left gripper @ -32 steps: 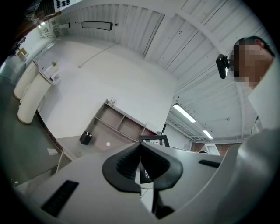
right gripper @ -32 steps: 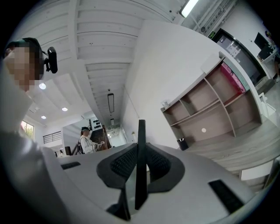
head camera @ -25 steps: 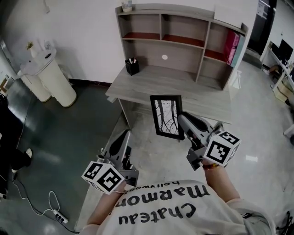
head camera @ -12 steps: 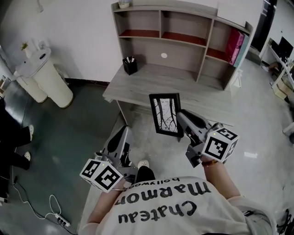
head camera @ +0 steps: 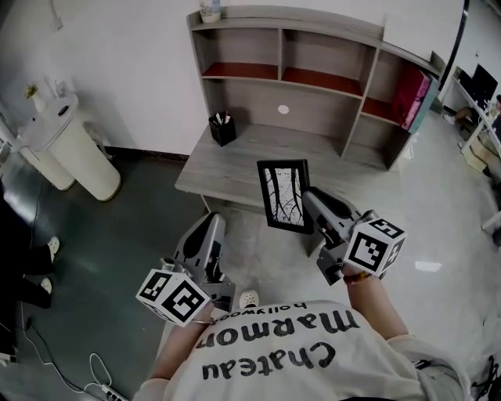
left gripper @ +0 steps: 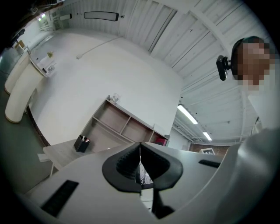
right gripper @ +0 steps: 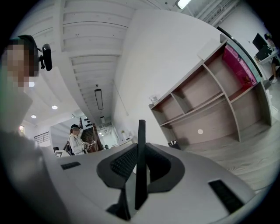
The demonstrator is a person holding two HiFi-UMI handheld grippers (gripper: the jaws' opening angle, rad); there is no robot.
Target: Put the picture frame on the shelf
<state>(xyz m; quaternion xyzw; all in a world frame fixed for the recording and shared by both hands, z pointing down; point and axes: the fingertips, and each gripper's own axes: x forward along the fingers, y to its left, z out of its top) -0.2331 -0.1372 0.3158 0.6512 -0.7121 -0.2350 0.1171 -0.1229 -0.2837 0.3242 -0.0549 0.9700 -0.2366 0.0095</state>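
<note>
Leftmost in the head view, a pale cylindrical bin stands on the dark floor and plays no part in the task. At lower left of centre, the left gripper points toward the grey wooden desk. Its own view shows the jaws closed pad to pad, with nothing between them. A small black pen pot sits at the desk's upper left corner. At centre, the black-edged rectangular picture frame, which holds a monochrome tree print, is held upright in the air in front of the desk edge. The right gripper clamps its right rim. In the right gripper view the frame appears edge-on, pinched between the closed pads. Above, the grey wooden shelf unit offers open compartments. Pink books occupy the rightmost one.

The step in hand is judged to be carriage; placement is not yet made. The next move calls for raising the frame over the desk top into a free compartment and seating its lower edge before the pads part.
</note>
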